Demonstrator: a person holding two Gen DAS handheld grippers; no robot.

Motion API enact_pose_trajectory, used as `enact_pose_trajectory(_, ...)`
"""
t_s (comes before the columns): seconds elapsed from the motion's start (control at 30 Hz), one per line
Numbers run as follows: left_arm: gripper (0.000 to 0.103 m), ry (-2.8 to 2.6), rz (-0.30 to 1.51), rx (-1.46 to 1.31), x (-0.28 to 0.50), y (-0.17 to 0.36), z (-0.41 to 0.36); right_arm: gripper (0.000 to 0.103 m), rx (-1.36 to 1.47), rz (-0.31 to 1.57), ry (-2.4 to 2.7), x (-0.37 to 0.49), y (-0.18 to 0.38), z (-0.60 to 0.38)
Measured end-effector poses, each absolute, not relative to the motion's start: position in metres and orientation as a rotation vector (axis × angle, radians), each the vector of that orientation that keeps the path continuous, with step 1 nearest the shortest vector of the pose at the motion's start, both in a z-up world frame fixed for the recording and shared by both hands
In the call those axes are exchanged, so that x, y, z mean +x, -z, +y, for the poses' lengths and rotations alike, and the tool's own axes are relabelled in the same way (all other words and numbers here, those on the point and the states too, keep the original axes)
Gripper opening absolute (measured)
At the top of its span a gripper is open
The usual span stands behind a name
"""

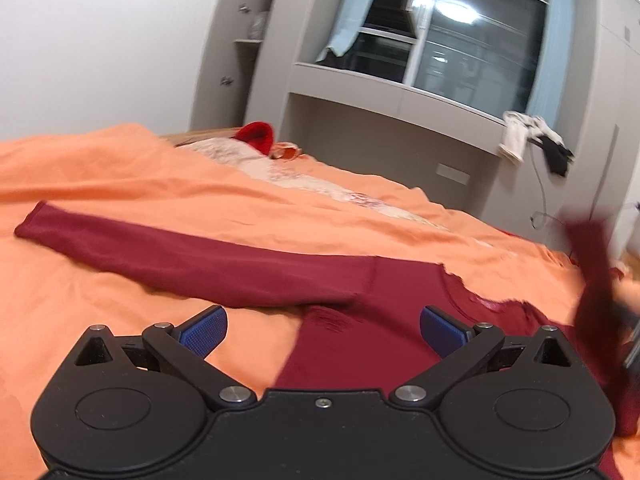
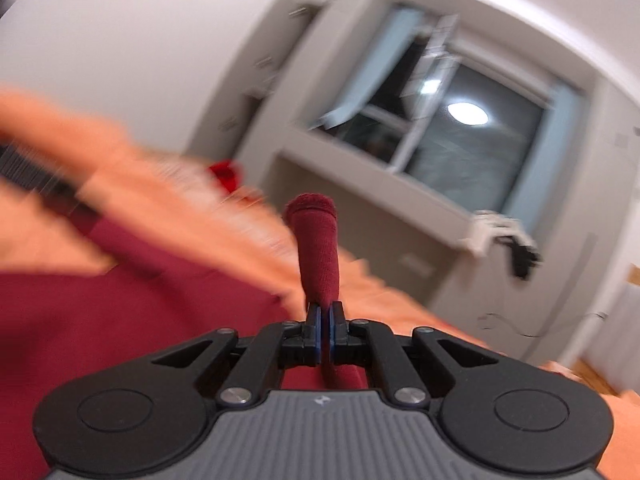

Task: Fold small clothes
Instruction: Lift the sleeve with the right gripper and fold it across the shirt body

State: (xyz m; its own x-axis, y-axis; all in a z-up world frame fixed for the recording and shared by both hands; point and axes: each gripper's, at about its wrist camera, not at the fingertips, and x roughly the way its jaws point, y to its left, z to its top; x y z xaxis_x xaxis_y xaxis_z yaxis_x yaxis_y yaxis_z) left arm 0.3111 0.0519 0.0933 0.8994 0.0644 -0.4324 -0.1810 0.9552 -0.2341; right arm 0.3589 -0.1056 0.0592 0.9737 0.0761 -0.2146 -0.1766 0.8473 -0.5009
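Left gripper point(image 1: 323, 330): released, blue pads point(image 1: 204, 330) spread wide, nothing between them. Hovering over the dark red sweater point(image 1: 360, 344), which lies flat on the orange bedspread point(image 1: 120, 168) directly ahead of and below the fingers. One sleeve point(image 1: 160, 252) stretched out ahead and to the left of the gripper, flat on the bed. Other sleeve raised at the far right edge of the left wrist view, blurred.

Right gripper point(image 2: 324, 322): clenched on the sweater's right sleeve point(image 2: 318, 248), cuff standing upright just beyond the fingertips, remaining fabric passing back under the gripper body. Sweater body below and to the left. Window point(image 2: 460, 136) in background ahead.
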Motion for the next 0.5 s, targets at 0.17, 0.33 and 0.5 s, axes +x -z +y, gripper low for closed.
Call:
enact_pose_trajectory(0.17,0.102,-0.154,0.436,-0.352,0.311,-0.094,0.073,0.004,-0.688,0.292,-0.253,0.35,-0.009,-0.064)
enact_pose_trajectory(0.33,0.102,-0.151,0.444,-0.352,0.312,-0.091,0.072,0.004,-0.773,0.299,-0.307,0.328,0.011,-0.058)
enact_pose_trajectory(0.5,0.102,-0.127,0.464,-0.343,0.314,-0.087,0.066,0.005,-0.775,0.303,-0.348,0.303,0.024,-0.07)
